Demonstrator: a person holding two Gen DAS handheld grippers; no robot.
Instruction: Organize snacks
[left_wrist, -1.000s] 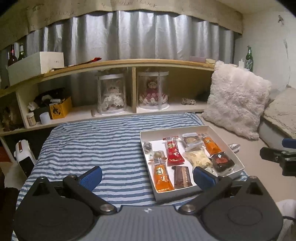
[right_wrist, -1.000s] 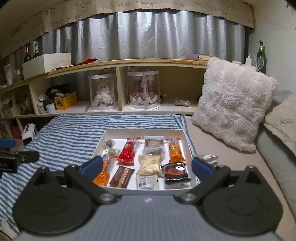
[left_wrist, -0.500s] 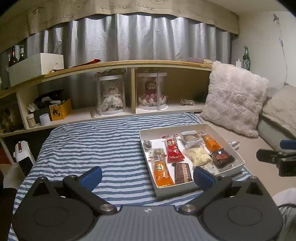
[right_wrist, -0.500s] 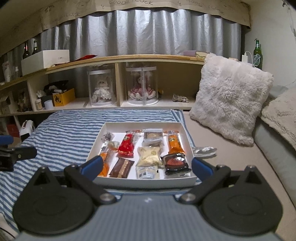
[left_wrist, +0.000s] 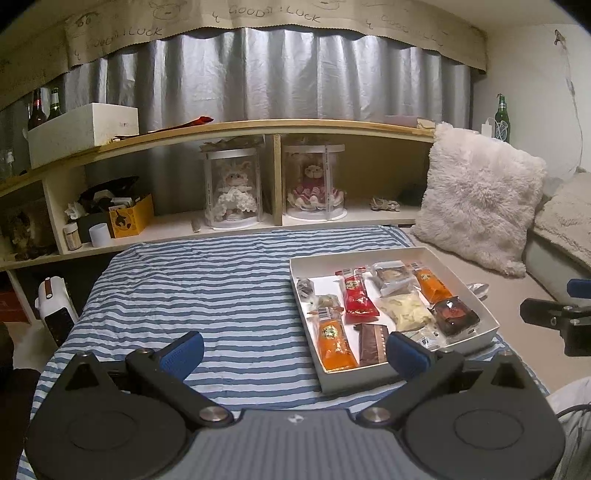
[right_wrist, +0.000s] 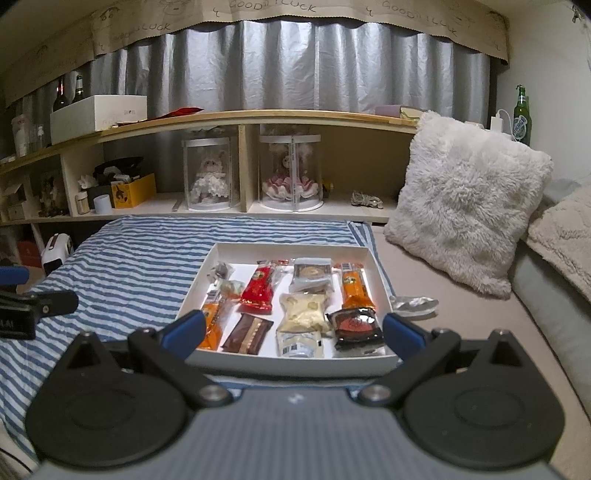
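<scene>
A white shallow box (left_wrist: 491, 325) (right_wrist: 295, 359) lies on a blue striped cloth and holds several wrapped snacks: a red packet (left_wrist: 357, 298) (right_wrist: 259, 288), orange packets (left_wrist: 334, 341) (right_wrist: 354, 286), a brown bar (left_wrist: 372, 341) (right_wrist: 246, 332), a pale packet (right_wrist: 303, 312) and a dark round one (right_wrist: 354, 325). My left gripper (left_wrist: 293, 352) is open and empty, above the cloth just left of the box. My right gripper (right_wrist: 291, 328) is open and empty, in front of the box's near rim.
A crumpled silver wrapper (right_wrist: 415, 303) lies on the beige surface right of the box. A fluffy pillow (right_wrist: 465, 199) leans at the right. A low shelf (right_wrist: 258, 118) with doll cases, boxes and bottles runs along the back. A white device (left_wrist: 55, 310) stands left of the cloth.
Both views have pulled back and lifted slightly, so the box sits a little farther from each gripper. The snacks have not moved. Both grippers stay open.
</scene>
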